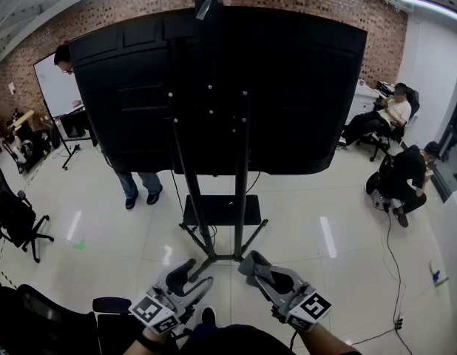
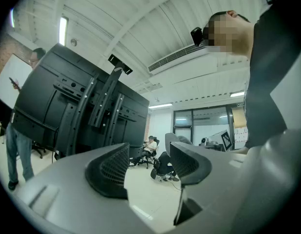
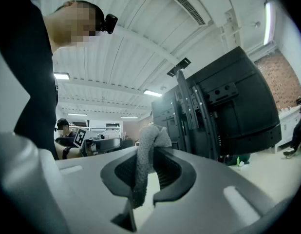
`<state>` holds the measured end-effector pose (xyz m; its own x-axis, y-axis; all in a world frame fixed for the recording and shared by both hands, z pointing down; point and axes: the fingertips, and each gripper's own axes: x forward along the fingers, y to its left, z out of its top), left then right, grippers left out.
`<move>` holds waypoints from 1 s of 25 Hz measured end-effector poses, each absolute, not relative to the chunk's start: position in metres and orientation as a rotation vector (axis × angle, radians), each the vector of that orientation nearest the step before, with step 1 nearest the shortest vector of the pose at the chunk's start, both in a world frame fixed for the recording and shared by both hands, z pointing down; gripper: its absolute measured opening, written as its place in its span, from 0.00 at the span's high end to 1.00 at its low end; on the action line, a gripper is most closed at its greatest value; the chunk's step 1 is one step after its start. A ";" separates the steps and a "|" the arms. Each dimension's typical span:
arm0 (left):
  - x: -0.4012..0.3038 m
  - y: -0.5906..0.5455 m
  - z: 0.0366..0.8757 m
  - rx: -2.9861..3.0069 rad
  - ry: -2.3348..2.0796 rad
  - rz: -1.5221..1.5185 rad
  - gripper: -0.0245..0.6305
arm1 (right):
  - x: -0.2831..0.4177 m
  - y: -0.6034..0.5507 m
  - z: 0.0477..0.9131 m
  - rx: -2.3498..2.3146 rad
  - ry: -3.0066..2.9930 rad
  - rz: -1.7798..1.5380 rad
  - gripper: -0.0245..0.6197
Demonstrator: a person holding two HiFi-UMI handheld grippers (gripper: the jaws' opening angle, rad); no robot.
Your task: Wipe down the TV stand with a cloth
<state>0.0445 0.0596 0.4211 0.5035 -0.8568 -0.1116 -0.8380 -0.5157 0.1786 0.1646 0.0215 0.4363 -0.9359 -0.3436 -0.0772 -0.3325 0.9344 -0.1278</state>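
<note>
The black TV stand (image 1: 214,220) rises in front of me, with the back of a large black screen (image 1: 273,87) on its posts and a black shelf (image 1: 221,210) low down. In the right gripper view its posts (image 3: 189,111) stand at right; in the left gripper view the screen's back (image 2: 67,106) fills the left. My right gripper (image 1: 252,263) is shut on a grey cloth (image 3: 146,155), which hangs between its jaws. My left gripper (image 1: 190,269) is open and holds nothing. Both are low, just short of the stand's feet.
A person (image 1: 132,176) stands behind the screen by a whiteboard (image 1: 55,87). Two people (image 1: 395,176) sit at right. Black office chairs (image 1: 18,220) stand at left and near my left side. A cable (image 1: 391,272) trails on the white floor at right.
</note>
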 end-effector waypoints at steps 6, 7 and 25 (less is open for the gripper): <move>0.019 0.033 0.422 2.646 -1.472 -0.302 0.53 | 0.133 0.003 0.432 -0.498 3.019 -0.169 0.89; 0.012 0.027 0.423 2.645 -1.465 -0.305 0.53 | 0.128 -0.003 0.433 -0.509 3.020 -0.171 0.89; -0.083 -0.095 0.401 2.816 -1.202 -0.320 0.53 | 0.017 -0.118 0.393 -0.760 2.947 0.010 0.89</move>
<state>-0.0828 -0.0951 0.4013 0.6739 -0.7200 -0.1657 -0.7069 -0.6936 0.1387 0.0170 -0.1180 0.3932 -0.8707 -0.4824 -0.0962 -0.4830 0.8754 -0.0178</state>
